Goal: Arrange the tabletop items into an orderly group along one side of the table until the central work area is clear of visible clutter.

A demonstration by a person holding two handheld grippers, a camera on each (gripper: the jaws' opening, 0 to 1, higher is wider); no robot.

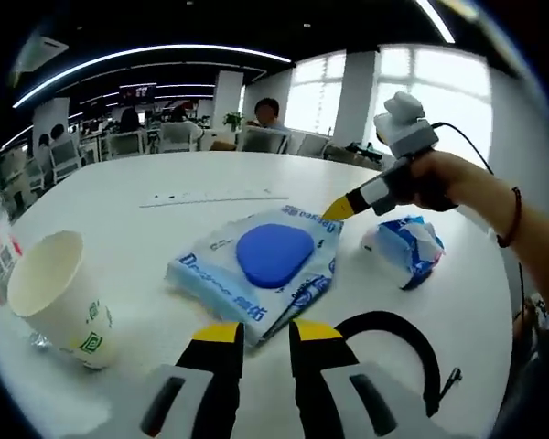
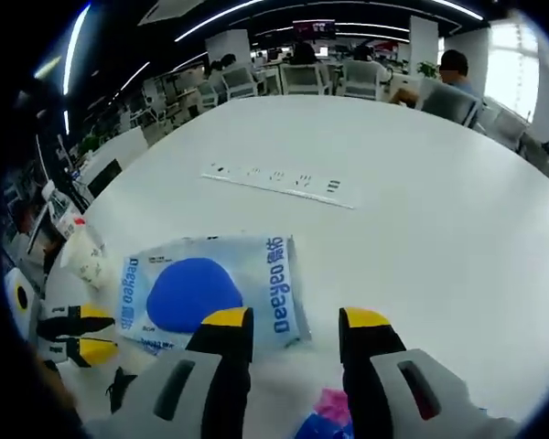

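On the white surface [image 1: 421, 347], a wet-wipes pack [image 1: 261, 270] with a blue lid lies just ahead of the open, empty left claw [image 1: 256, 334] — paper cup [image 1: 59, 297] to its left, crumpled blue-white wrapper [image 1: 407, 247] to its right. Right claw [image 2: 297, 320] — open, empty — hovers at the pack's corner.

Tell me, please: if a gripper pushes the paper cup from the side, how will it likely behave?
The paper cup stands upright and looks empty, so it is probably very light and may tip rather than slide. Its round wall suggests it would roll once down. The thin paper rim would likely dent under a hard squeeze.
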